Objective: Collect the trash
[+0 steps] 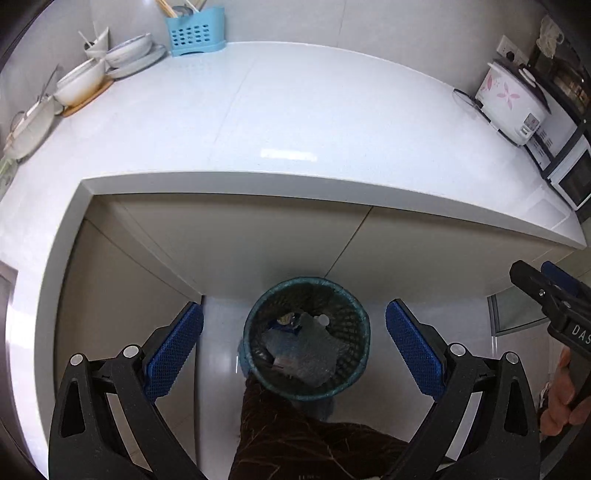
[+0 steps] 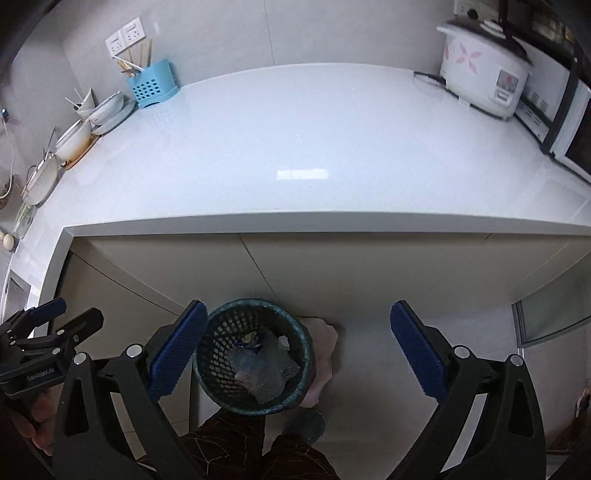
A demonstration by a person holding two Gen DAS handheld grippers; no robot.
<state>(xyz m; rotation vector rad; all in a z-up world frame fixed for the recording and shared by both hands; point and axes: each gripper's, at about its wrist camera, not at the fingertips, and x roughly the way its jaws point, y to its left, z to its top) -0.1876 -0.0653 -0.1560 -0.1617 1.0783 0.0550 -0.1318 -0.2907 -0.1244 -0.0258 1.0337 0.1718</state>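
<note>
A dark mesh trash bin [image 1: 349, 317] with a teal liner stands on the floor in front of the counter cabinets. Inside it lie crumpled clear plastic [image 1: 306, 350] and a small wrapper. My left gripper [image 1: 293, 310] hovers high above the bin, open, nothing between its blue pads. In the right wrist view the bin [image 2: 221, 332] sits lower left of centre with the plastic [image 2: 262, 365] in it. My right gripper [image 2: 298, 308] is open and holds nothing too. Each gripper shows at the edge of the other's view: the right gripper [image 1: 532, 280], the left gripper [image 2: 55, 317].
A white countertop [image 1: 295, 122] spans the view. On it are a blue utensil holder [image 1: 194, 33], stacked bowls and plates [image 1: 110, 62] at the left, a rice cooker [image 1: 513, 99] and a microwave [image 1: 569, 173] at the right. A person's leg in brown patterned trousers [image 1: 295, 435] stands by the bin.
</note>
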